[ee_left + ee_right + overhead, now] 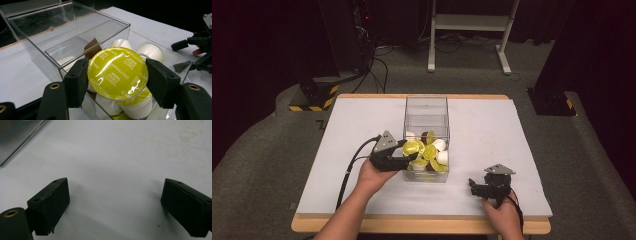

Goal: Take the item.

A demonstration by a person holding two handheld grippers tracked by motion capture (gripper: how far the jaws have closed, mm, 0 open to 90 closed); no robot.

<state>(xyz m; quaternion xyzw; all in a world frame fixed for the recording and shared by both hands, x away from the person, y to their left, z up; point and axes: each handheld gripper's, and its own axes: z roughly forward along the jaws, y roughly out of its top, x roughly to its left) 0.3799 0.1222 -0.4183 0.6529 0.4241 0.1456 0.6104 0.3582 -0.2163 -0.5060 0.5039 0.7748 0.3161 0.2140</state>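
A clear plastic box [426, 107] stands mid-table and holds several coffee capsules [432, 152], yellow-lidded, white and brown. My left gripper [410, 156] is at the box's front left corner, shut on a yellow-lidded capsule [118, 72] marked "Cappuccino", held above the box's open front part. A clear lid [67, 27] covers the rear of the box. More capsules [149, 51] lie beneath and behind the held one. My right gripper [473, 186] rests near the table's front right, jaws apart over bare white tabletop [120, 157], nothing between them.
The white table [492, 125] has a wooden edge [412, 224] at the front. A corner of the box [15, 142] shows at the right gripper view's upper left. The right gripper [197, 50] appears beyond the box in the left gripper view. Cables and stands sit on the floor behind.
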